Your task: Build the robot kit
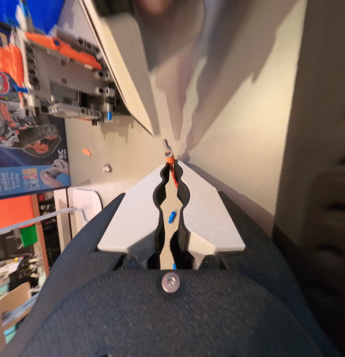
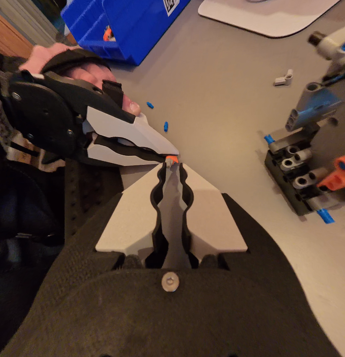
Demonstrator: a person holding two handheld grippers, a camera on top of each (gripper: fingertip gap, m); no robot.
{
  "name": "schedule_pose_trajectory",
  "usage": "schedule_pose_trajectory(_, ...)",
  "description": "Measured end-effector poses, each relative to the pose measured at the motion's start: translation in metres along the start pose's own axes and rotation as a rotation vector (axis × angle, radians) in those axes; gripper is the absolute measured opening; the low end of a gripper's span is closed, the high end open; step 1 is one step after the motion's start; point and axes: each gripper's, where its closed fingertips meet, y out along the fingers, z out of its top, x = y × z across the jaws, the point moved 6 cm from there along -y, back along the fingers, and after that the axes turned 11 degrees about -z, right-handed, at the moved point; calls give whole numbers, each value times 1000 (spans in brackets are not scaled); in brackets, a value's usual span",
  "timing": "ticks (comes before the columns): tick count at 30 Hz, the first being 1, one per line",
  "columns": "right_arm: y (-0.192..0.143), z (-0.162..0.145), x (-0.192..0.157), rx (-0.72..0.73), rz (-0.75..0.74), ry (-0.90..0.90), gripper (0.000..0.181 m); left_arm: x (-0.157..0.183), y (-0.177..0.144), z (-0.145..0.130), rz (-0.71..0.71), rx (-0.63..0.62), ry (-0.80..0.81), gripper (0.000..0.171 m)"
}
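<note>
My left gripper [image 1: 171,164] is shut on a thin orange piece [image 1: 172,170] with a small grey connector [image 1: 167,149] on its far end, held above the grey table [image 2: 216,96]. In the right wrist view it comes in from the left, held by a hand [image 2: 102,77], with the orange piece [image 2: 174,159] at its tip. My right gripper [image 2: 172,164] has its jaws a narrow gap apart, with the grey connector [image 2: 168,161] between the tips. In the left wrist view a blurred finger [image 1: 129,77] of the right gripper reaches down to the connector.
A partly built grey, black and orange brick model [image 2: 299,173] stands at the right, also in the left wrist view [image 1: 67,73]. Two loose blue pins [image 2: 150,105] [image 2: 165,126], a grey angle connector [image 2: 283,78], a blue bin [image 2: 129,29], a white mat [image 2: 264,17] and a printed box [image 1: 28,144] lie around. Left and right tips are no more than a few centimetres apart.
</note>
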Motion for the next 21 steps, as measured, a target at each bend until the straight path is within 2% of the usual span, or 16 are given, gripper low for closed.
schedule_pose_trajectory(3, 5, 2, -8, -17, 9, -34, 16, -1, -3, 4, -4, 27, -11, 2)
schedule_pose_trajectory(8, -4, 27, -14, 71, -23, -90, 15, -19, -17, 0, 5, 106, -118, 3)
schedule_pose_trajectory(14, -10, 76, -27, 222, -71, -193, 19, -53, -44, -15, 76, 209, -254, 3)
schedule_pose_trajectory(17, -10, 101, -28, 251, -113, -242, 21, -68, -56, -22, 93, 278, -332, 3)
schedule_pose_trajectory(21, -8, 129, -24, 338, -97, -220, 24, -84, -67, -31, 87, 402, -442, 3)
